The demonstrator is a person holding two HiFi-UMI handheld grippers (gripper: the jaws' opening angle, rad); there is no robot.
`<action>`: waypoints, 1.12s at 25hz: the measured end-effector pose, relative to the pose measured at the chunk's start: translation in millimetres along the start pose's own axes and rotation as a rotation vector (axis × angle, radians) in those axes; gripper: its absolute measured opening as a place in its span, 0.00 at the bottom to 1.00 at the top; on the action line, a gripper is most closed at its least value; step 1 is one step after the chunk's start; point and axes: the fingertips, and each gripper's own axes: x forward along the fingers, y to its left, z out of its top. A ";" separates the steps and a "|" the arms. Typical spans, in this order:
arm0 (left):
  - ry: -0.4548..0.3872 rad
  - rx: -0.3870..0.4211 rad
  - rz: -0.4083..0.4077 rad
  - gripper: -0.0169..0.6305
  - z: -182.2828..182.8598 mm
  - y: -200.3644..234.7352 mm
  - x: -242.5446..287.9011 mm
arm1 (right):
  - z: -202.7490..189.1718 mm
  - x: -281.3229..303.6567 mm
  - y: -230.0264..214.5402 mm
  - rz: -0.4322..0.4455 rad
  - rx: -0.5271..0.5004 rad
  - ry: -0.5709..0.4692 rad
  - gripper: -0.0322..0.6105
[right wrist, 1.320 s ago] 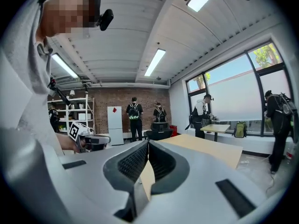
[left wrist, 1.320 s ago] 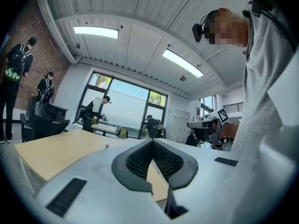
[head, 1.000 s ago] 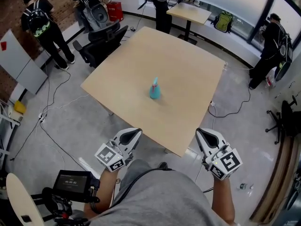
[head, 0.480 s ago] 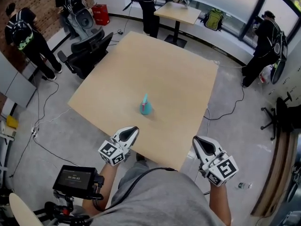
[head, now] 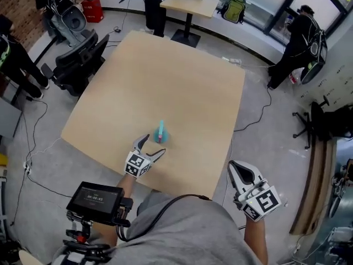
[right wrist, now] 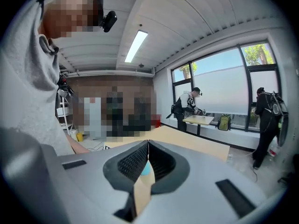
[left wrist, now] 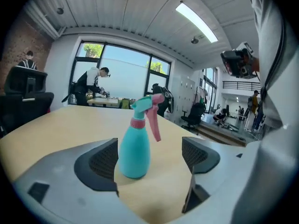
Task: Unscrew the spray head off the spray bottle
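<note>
The spray bottle (head: 161,132) stands upright on the table (head: 165,65), toward the near edge, with its spray head (left wrist: 145,107) screwed on and nothing loosened yet; the step in hand is, as I judge it, getting a holding grip on the body so the head can be turned off; the left gripper (head: 151,147) is at the bottle with its jaws opening, and the left gripper view shows the teal body standing between the two pads, nearer the pad on that view's left, with no pad pressing on it; to do this well, the gripper should first shift sideways so the body sits midway between the pads, or the closing jaws will likely push the light bottle over or skid it along the table; the pads should meet the wide lower part of the body, well below the pink collar (left wrist: 138,122), so the collar and the trigger (left wrist: 155,127) stay free for the other hand; the squeeze should be firm enough to resist twisting, yet a soft plastic body may buckle under too much; the right gripper (head: 238,170) hangs off the table's near edge, well apart from the bottle, jaws pressed together on nothing; it will need to open and come down over the head, gripping at the collar, not the trigger.
</note>
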 end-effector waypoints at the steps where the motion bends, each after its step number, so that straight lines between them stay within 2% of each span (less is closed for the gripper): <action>1: 0.020 0.018 -0.013 0.65 -3.4 5.4 12.9 | 0.9 3.2 -3.3 -0.015 0.006 0.012 0.06; 7: 0.079 0.098 -0.077 0.68 -26.2 45.8 71.7 | -0.3 49.4 -4.9 -0.085 0.034 0.070 0.06; 12: 0.115 0.133 -0.141 0.68 -25.5 17.6 87.7 | 13.4 39.6 -6.4 -0.101 0.040 0.097 0.06; 18: 0.123 0.123 -0.162 0.63 -15.4 4.6 89.5 | 17.0 41.1 -1.6 -0.076 0.044 0.120 0.06; 21: 0.100 0.147 -0.227 0.63 4.0 -13.6 80.9 | 11.3 54.9 1.7 -0.025 0.048 0.127 0.06; 24: 0.076 0.181 -0.292 0.63 40.3 -32.1 67.1 | 6.8 84.7 7.4 0.044 0.008 0.123 0.06; 28: 0.081 0.120 -0.305 0.62 105.7 -49.6 29.4 | 22.0 132.7 37.6 0.131 -0.095 0.094 0.06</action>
